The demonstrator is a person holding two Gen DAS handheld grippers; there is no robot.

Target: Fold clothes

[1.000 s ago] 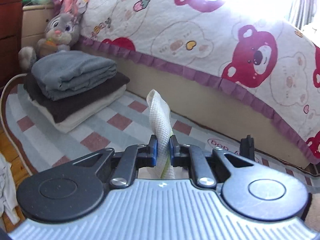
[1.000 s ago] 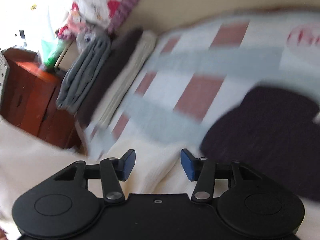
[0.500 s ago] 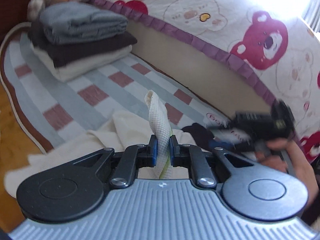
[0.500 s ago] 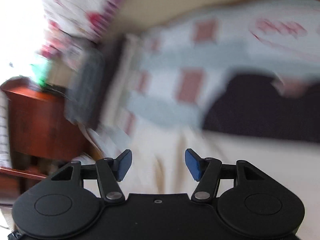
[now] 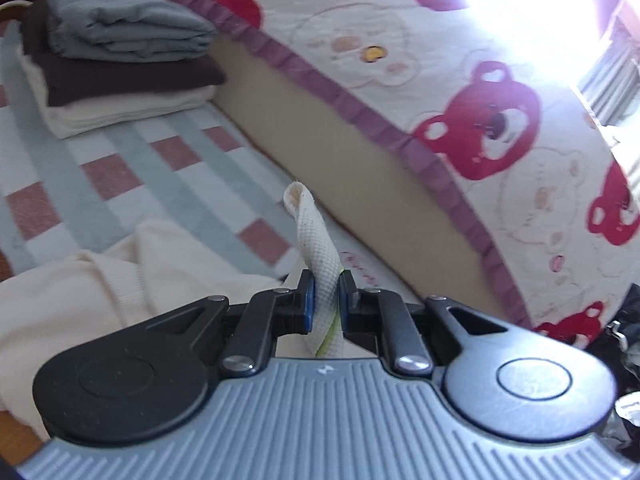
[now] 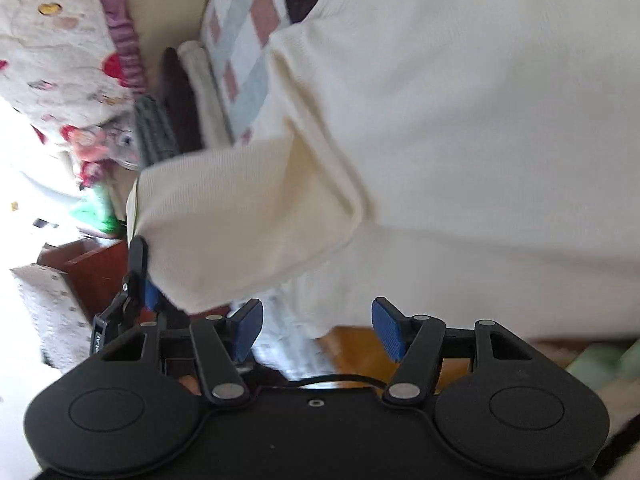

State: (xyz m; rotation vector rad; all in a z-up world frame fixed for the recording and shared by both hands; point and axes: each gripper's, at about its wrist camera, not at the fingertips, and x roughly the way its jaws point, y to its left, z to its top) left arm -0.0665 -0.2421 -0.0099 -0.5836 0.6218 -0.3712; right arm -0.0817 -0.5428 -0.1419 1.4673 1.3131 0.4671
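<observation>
With the cream garment's (image 6: 460,120) hem clamped in the left gripper (image 5: 325,300), the opposite corner should be pinched squarely by the open right gripper (image 6: 316,326).

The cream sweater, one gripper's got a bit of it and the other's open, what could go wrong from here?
1. The left gripper pinches only a narrow edge of the cream sweater; a tug could pull it free.
2. The right gripper is open and holds nothing, so the sweater hangs from one point and may bunch rather than fold flat.
3. The folded stack sits close by on the checked rug; a swinging sleeve might knock it.
</observation>
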